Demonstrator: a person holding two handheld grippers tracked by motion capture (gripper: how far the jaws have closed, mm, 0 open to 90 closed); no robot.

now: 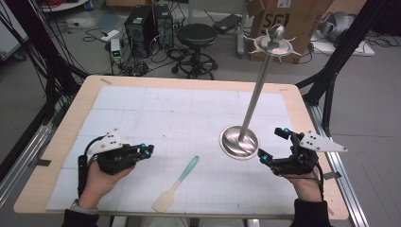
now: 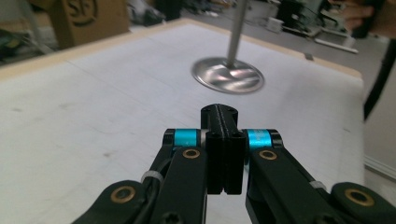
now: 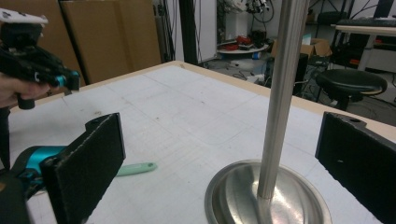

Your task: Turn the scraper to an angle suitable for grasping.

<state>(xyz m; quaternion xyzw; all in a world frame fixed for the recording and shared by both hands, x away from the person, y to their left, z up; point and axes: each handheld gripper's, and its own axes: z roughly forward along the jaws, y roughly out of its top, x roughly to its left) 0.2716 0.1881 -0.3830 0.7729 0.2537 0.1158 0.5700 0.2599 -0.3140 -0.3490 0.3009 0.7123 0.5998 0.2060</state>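
Note:
A tall steel stand with a round base (image 1: 239, 141) and a thin pole (image 1: 257, 90) rises at the table's right; its base (image 2: 228, 75) lies ahead in the left gripper view. A spatula with a teal handle and cream blade (image 1: 175, 184) lies at front centre, its handle (image 3: 136, 168) seen low in the right gripper view. My left gripper (image 1: 149, 151) rests at the front left, jaws pressed together (image 2: 225, 140), holding nothing. My right gripper (image 1: 273, 144) sits just right of the base, open wide, with the pole (image 3: 279, 102) standing between and beyond its jaws.
A white gridded mat (image 1: 189, 123) covers the wooden table (image 1: 61, 142). Beyond the far edge stand a black stool (image 1: 197, 35), computer towers (image 1: 146, 26) and a cardboard box (image 1: 288, 19). Black frame struts rise at both sides.

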